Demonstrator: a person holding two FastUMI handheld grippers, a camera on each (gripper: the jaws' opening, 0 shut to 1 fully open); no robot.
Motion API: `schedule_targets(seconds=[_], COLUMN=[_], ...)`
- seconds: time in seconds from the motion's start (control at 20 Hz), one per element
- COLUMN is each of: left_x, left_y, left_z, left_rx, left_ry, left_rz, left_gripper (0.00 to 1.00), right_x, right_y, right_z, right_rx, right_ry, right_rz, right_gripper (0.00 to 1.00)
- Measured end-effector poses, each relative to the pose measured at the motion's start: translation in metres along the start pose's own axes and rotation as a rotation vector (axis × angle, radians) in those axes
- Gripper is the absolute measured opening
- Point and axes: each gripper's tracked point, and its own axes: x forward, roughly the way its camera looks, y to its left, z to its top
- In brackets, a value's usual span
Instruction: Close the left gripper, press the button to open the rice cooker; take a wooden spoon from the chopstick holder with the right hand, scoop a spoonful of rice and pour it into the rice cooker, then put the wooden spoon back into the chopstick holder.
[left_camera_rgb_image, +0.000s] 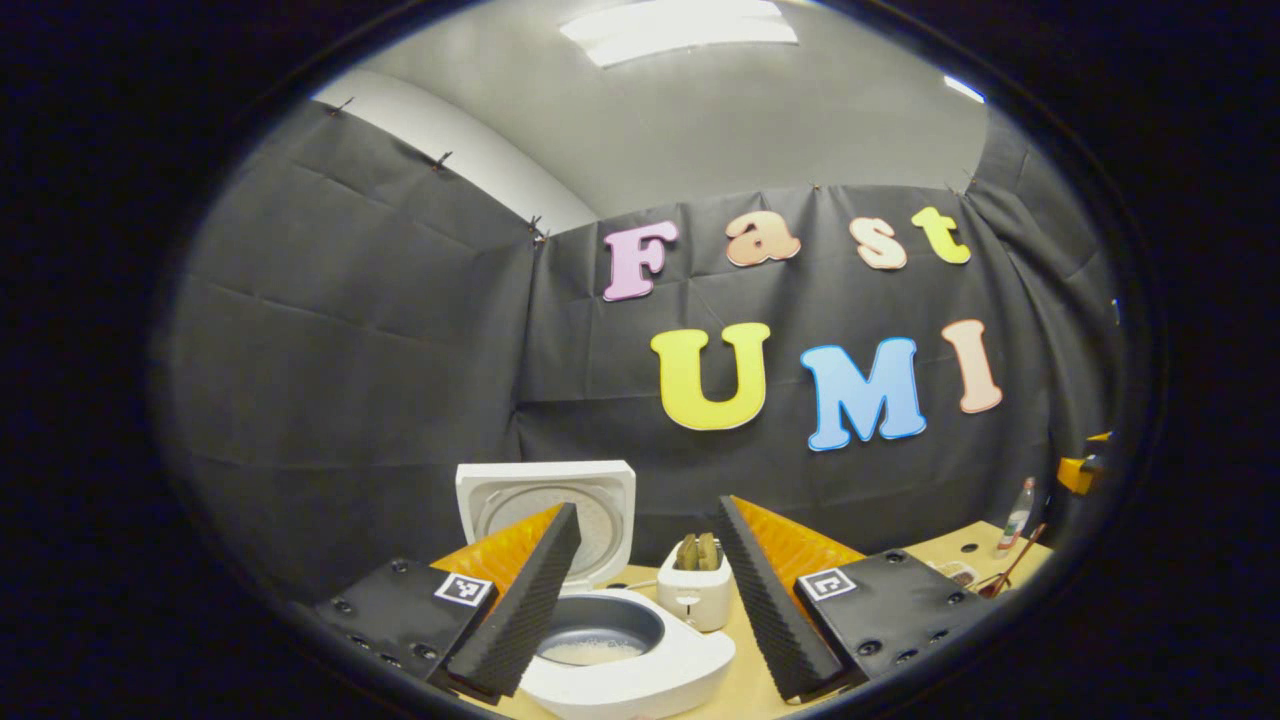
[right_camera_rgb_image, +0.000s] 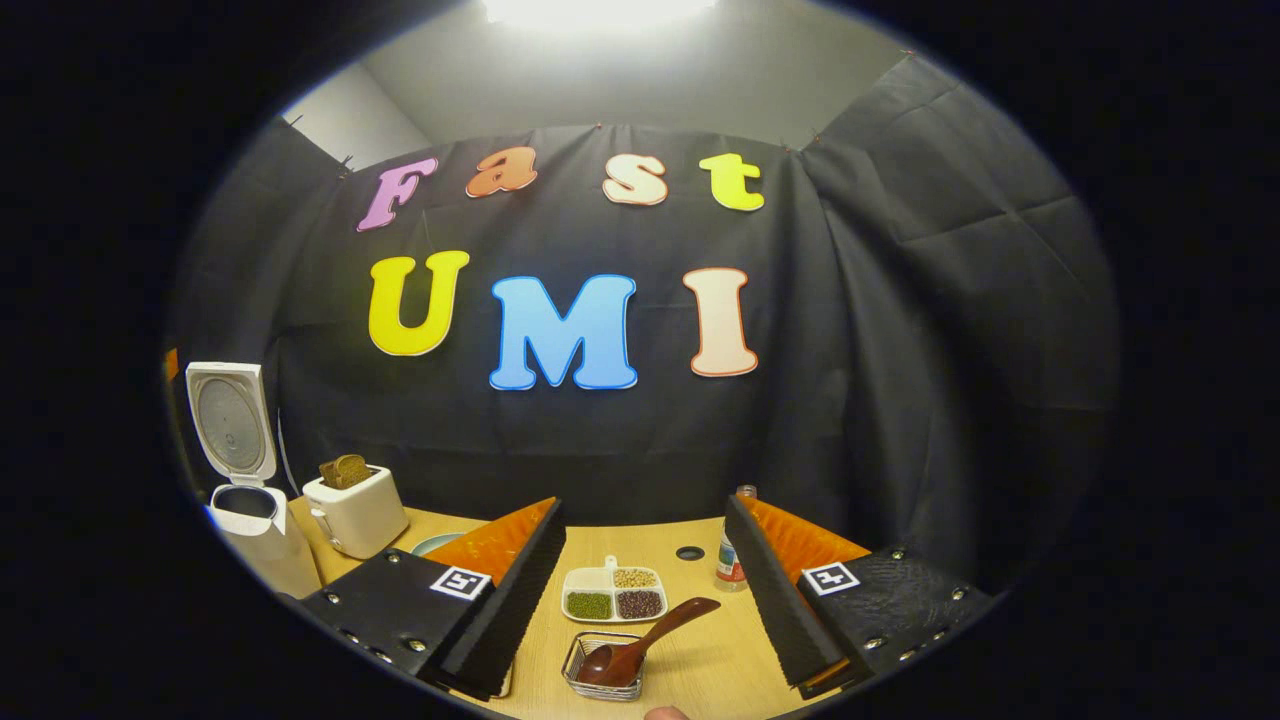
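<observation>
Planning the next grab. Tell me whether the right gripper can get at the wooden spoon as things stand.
Probably yes. The right gripper is open, and the spoon lies in the holder just ahead between its fingers, handle leaning up and out. Nothing stands in the way.

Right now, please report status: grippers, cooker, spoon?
Left gripper open above cooker, lid up, rice inside. Right gripper open, holding nothing. Spoon back in holder. Nothing in the way.
</observation>
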Motion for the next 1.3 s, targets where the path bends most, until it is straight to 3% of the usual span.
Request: schedule_targets(seconds=[0.1, 0.15, 0.35, 0.65, 1.0, 1.1, 1.25, 1.3], left_x=[-0.005, -0.007, -0.018, -0.031, -0.038, -0.041, -0.042, -0.043], left_y=[-0.002, -0.003, -0.003, 0.004, 0.012, 0.011, 0.012, 0.013], left_z=[0.004, 0.007, 0.015, 0.014, 0.013, 0.012, 0.008, 0.006], left_rx=[0.004, 0.007, 0.023, 0.018, 0.038, 0.040, 0.046, 0.049], left_ry=[-0.002, -0.004, -0.012, 0.006, 0.021, 0.025, 0.034, 0.038], left_rz=[0.001, 0.000, 0.010, 0.043, 0.072, 0.074, 0.075, 0.075], left_gripper=[0.99, 0.92, 0.92, 0.95, 0.92, 0.96, 0.95, 0.95], right_x=[0.011, 0.018, 0.034, 0.051, 0.057, 0.057, 0.056, 0.055], right_y=[-0.006, -0.009, -0.018, -0.030, -0.027, -0.024, -0.017, -0.018], right_z=[-0.016, -0.025, -0.059, -0.110, -0.165, -0.177, -0.194, -0.199], right_rx=[0.020, 0.030, 0.064, 0.110, 0.173, 0.200, 0.255, 0.275], right_ry=[0.044, 0.066, 0.151, 0.281, 0.418, 0.457, 0.524, 0.540], right_rz=[-0.004, -0.010, -0.027, -0.049, -0.037, -0.027, -0.012, -0.020], right_gripper=[0.98, 0.98, 0.98, 0.98, 0.98, 0.98, 0.88, 0.74])
